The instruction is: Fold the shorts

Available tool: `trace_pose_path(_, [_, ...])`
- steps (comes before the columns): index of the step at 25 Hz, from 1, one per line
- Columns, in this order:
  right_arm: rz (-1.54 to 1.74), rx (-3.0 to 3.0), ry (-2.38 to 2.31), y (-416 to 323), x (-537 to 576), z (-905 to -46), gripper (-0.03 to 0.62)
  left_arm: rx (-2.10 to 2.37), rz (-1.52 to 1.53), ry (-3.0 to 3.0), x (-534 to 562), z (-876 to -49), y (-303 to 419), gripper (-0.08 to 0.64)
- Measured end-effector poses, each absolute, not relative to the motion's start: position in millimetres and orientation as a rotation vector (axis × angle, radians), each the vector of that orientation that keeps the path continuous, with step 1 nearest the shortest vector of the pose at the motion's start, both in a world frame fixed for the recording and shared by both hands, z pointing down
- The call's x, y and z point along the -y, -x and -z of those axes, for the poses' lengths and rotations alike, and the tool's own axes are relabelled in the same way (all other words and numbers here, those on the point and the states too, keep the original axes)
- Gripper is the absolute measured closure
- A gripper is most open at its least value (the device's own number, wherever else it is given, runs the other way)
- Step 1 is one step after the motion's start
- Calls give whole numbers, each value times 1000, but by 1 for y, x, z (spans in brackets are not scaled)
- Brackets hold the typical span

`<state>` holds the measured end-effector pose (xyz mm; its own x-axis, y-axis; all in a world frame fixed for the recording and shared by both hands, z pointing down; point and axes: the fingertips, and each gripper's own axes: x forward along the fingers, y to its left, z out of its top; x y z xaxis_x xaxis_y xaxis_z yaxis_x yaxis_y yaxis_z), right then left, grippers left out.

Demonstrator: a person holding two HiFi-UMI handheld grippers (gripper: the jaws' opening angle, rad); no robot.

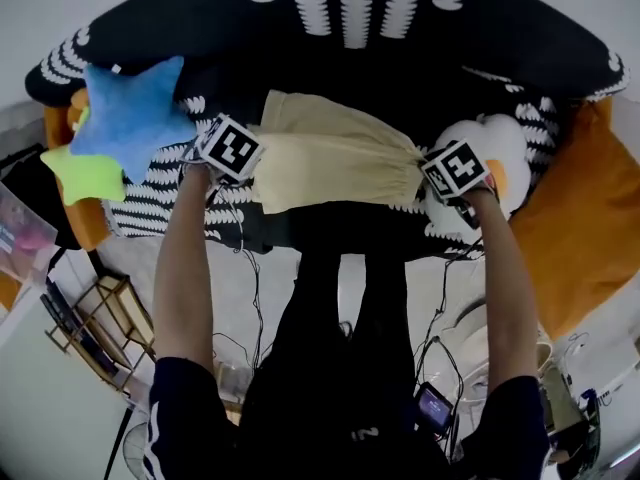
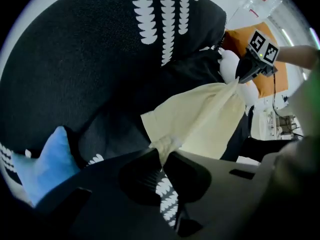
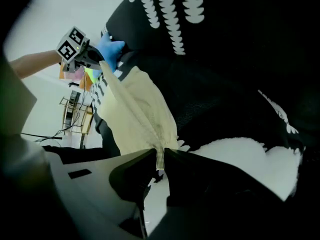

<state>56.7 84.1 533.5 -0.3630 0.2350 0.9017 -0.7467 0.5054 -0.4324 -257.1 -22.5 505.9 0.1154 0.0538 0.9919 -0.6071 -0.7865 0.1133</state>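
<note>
Pale yellow shorts point(image 1: 330, 153) hang stretched between my two grippers over a black sofa point(image 1: 400, 58) with white leaf print. My left gripper point(image 1: 245, 168) is shut on the shorts' left end; in the left gripper view the bunched cloth point(image 2: 167, 144) is pinched between the jaws. My right gripper point(image 1: 425, 173) is shut on the right end, where a narrow fold of the cloth point(image 3: 160, 156) sits between its jaws. Each gripper shows in the other's view, the right gripper point(image 2: 240, 76) and the left gripper point(image 3: 100, 59), each at the far end of the shorts.
A blue star cushion point(image 1: 135, 113) and a lime green one point(image 1: 80, 173) lie at the sofa's left. A white fluffy cushion point(image 1: 500, 143) sits under the right gripper, an orange cushion point(image 1: 575, 228) beyond it. A wooden rack point(image 1: 95, 318) and cables lie on the floor.
</note>
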Motion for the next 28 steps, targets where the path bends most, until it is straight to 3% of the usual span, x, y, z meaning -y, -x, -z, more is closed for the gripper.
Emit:
trace_pose_path(4, [-1167, 1516, -481, -75, -82, -554, 534, 499, -1859, -1853, 48, -529, 244, 549])
trace_pose_path(9, [-1228, 1478, -570, -84, -63, -567, 529, 555, -1816, -1858, 81, -555, 237, 549])
trace_pose_path(14, [-1214, 1434, -653, -92, -51, -585, 466, 628, -1796, -1780, 94, -586, 241, 546])
trace_pose_path(19, [-1300, 1471, -648, -91, -44, -580, 450, 852, -1722, -1711, 105, -599, 251, 491])
trace_pose_path(20, [-1362, 1500, -648, -89, -42, -572, 419, 877, -1691, -1697, 104, -598, 254, 486])
trace_pose_path(23, [-1523, 1591, -733, -91, -25, -546, 214, 1041, -1609, -1693, 115, -584, 268, 404])
trace_pose_path(28, [-1462, 1653, -963, -114, -3, -530, 212, 1162, -1408, -1556, 106, -572, 292, 424])
